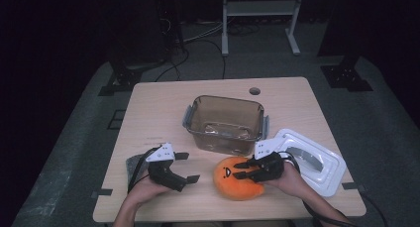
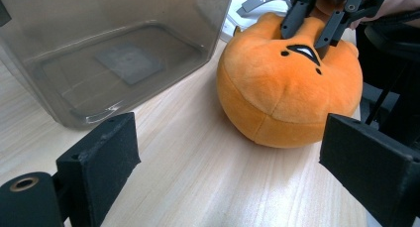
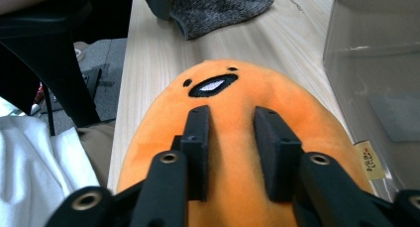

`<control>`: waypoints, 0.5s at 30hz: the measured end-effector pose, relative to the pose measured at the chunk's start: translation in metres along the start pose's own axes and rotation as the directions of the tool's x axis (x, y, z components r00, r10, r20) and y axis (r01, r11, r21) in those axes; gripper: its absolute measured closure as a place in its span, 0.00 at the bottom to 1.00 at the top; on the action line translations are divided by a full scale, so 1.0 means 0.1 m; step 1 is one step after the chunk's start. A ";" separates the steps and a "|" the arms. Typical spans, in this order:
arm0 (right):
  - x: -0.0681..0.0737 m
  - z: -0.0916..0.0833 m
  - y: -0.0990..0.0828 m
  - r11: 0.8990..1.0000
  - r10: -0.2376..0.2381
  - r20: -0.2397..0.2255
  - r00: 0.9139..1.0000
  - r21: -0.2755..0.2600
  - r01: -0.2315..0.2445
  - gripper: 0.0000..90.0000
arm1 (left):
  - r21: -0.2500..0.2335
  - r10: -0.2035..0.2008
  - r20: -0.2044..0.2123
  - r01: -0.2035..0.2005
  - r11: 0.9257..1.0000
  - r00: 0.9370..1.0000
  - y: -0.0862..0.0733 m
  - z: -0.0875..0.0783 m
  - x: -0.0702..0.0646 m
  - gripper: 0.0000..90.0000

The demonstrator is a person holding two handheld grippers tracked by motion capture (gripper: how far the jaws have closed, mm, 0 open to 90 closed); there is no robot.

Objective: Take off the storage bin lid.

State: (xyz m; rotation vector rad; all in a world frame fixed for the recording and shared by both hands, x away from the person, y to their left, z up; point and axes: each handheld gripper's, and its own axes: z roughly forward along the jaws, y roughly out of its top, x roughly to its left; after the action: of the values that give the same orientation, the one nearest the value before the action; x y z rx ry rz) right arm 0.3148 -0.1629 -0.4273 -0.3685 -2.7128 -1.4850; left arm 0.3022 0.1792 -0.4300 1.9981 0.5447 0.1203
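The right claw [image 3: 230,152] is pinching a ridge of fabric on top of the orange plush toy [image 1: 236,178], which sits on the surface [image 1: 163,113] just in front of the clear plastic bin [image 1: 225,122]. The left claw [image 1: 185,167] hangs released beside the toy, jaws wide, nothing between them.

Here's the risk: that grip looks like a shallow fold of soft fur, not the body. On a lift, I'd say the plush could slip out or sag and swing, and then clip the bin's near wall instead of clearing it. The toy is also wide against the bin's opening, so a tilted drop might leave it perched on the rim.

Hard to read: how deep the pads bite is hidden by the toy's own bulge in the right gripper view. The white lid [image 1: 311,160] to the right is partly covered by the right hand. A grey knitted thing [image 3: 223,6] under the left hand is mostly hidden in the high view. The small tag [image 3: 370,160] on the toy is too tiny to read.
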 end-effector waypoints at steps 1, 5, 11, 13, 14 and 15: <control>0.01 0.00 0.00 1.000 0.000 0.003 1.000 0.000 0.000 0.77 | 0.001 0.000 -0.001 0.000 1.000 1.000 0.00 0.00 0.00 0.08; 0.03 -0.01 0.02 1.000 0.002 -0.001 1.000 -0.004 -0.002 0.82 | 0.003 -0.001 -0.003 0.001 1.000 1.000 -0.01 0.00 0.01 0.08; 0.03 -0.03 0.07 1.000 0.007 -0.015 1.000 -0.013 -0.007 0.84 | -0.001 -0.005 -0.010 0.005 1.000 1.000 -0.01 -0.02 0.02 0.08; 0.03 -0.04 0.08 1.000 0.012 -0.016 1.000 -0.016 -0.012 0.86 | 0.002 -0.007 -0.014 0.007 1.000 1.000 -0.02 -0.03 0.03 0.08; 0.03 -0.04 0.09 1.000 0.015 -0.017 1.000 -0.016 -0.015 0.86 | 0.003 -0.008 -0.015 0.008 1.000 1.000 -0.02 -0.03 0.04 0.08; 0.03 -0.05 0.10 1.000 0.020 -0.017 1.000 -0.019 -0.020 0.86 | 0.001 -0.009 -0.015 0.009 1.000 1.000 -0.02 -0.03 0.04 0.08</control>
State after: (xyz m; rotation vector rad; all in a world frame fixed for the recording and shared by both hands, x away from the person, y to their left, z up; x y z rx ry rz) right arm 0.3140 -0.1615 -0.4162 -0.3813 -2.6759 -1.5026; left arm 0.3041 0.1843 -0.4312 1.9967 0.5631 0.1296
